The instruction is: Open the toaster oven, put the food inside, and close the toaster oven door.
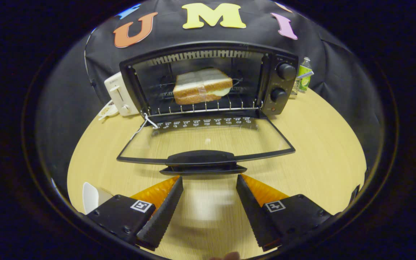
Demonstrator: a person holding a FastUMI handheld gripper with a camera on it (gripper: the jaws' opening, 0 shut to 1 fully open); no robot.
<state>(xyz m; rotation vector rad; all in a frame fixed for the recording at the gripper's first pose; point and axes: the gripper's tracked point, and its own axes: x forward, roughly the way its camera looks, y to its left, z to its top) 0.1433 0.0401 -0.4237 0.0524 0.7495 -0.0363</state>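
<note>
Toaster oven (208,83) stands open on a round wooden table (320,144), its glass door (206,142) folded down flat toward the gripper (209,180) and a sandwich (202,86) already resting on the wire rack inside. The gripper hangs low over the tabletop with its two fingers spread wide and nothing between them. Directly ahead at twelve o'clock, just beyond the fingertips, lies the door's black handle (202,159), a bar whose long axis runs from nine to three o'clock, straight across the line of the fingers. The door points back at the gripper, hinged along the oven's lower front edge farther off at twelve. By the look of it, only the closing is left, and that turns on getting under or against that crosswise handle and swinging the door up and away. The control knobs (286,71) sit at about one o'clock, with a small green bottle (304,77) beyond them. A white toaster (119,94) stands beside the oven at eleven o'clock.
</note>
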